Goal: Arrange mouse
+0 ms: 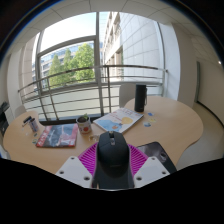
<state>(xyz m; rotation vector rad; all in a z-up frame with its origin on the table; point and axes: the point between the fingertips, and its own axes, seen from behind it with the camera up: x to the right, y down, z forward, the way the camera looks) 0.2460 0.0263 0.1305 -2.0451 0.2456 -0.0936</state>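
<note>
Mouse (112,151) — black, sits between the pink pads (88,155) of the hand-held gripper (112,166), both fingers pressed against its sides — above the wooden worktop (175,125).

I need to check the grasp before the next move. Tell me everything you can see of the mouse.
The mouse is dark, black or charcoal, with a smooth, rounded, plastic-looking shell. It sits lengthwise between the gripper's two pink-padded fingers, its far end pointing toward the table. The pads lie close against its sides, apparently pressing it. Buttons, wheel and any cable cannot be made out.
</note>
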